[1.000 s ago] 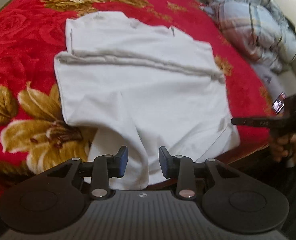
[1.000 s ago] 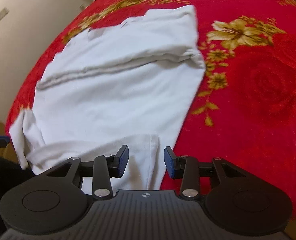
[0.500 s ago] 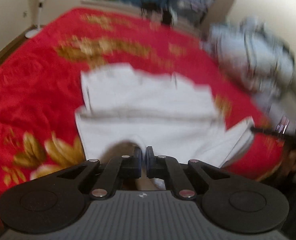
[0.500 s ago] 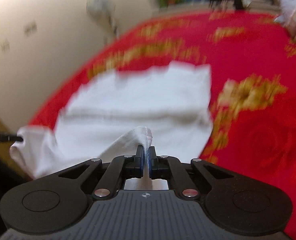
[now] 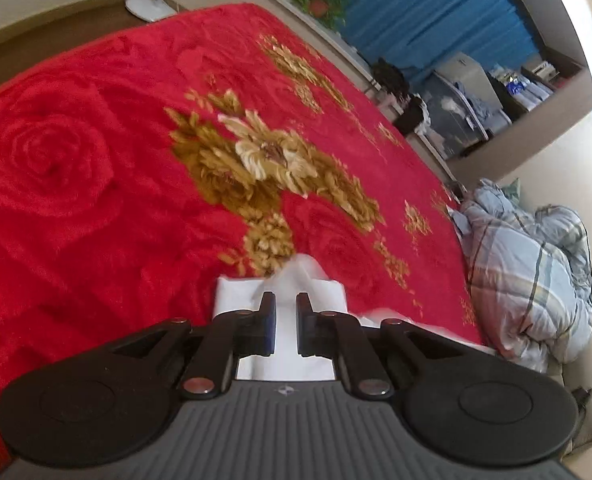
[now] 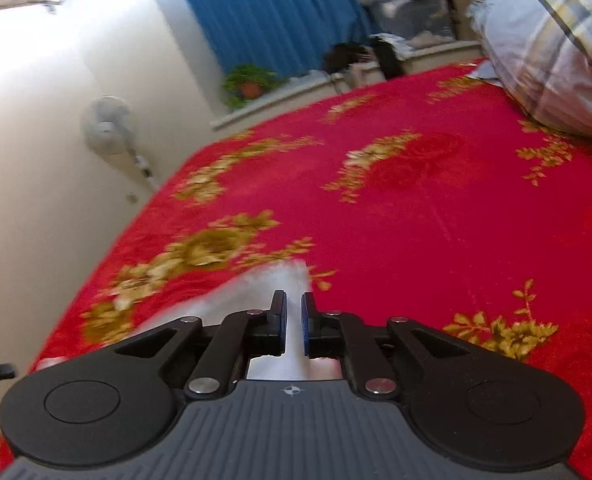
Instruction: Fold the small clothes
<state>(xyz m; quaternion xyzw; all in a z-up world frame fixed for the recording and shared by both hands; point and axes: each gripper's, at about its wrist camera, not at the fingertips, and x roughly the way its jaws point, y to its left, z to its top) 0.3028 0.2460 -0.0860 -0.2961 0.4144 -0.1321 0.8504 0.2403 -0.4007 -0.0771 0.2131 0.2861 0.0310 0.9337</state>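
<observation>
The white garment (image 5: 316, 284) lies on the red flowered blanket (image 5: 96, 168), mostly hidden under my left gripper (image 5: 286, 298). Only a raised fold and a flat corner show ahead of the fingertips. The left jaws are opening, with white cloth still in the narrow gap between them. In the right wrist view the same white garment (image 6: 256, 284) trails left from my right gripper (image 6: 294, 296). Those jaws are opening as well, and a strip of the cloth fills their gap. The rest of the garment is out of sight below both grippers.
A bundled plaid quilt (image 5: 528, 272) sits at the bed's right side, also the plaid quilt (image 6: 556, 40) at top right. Beyond the blanket (image 6: 456, 220) stand a fan (image 6: 108, 128), a windowsill with a plant (image 6: 248, 80) and blue curtains (image 6: 264, 12).
Both grippers shut on the garment's near edge, lifted it and carried it forward over the spread cloth. Their jaws have now parted slightly, and most of the garment has dropped out of view.
</observation>
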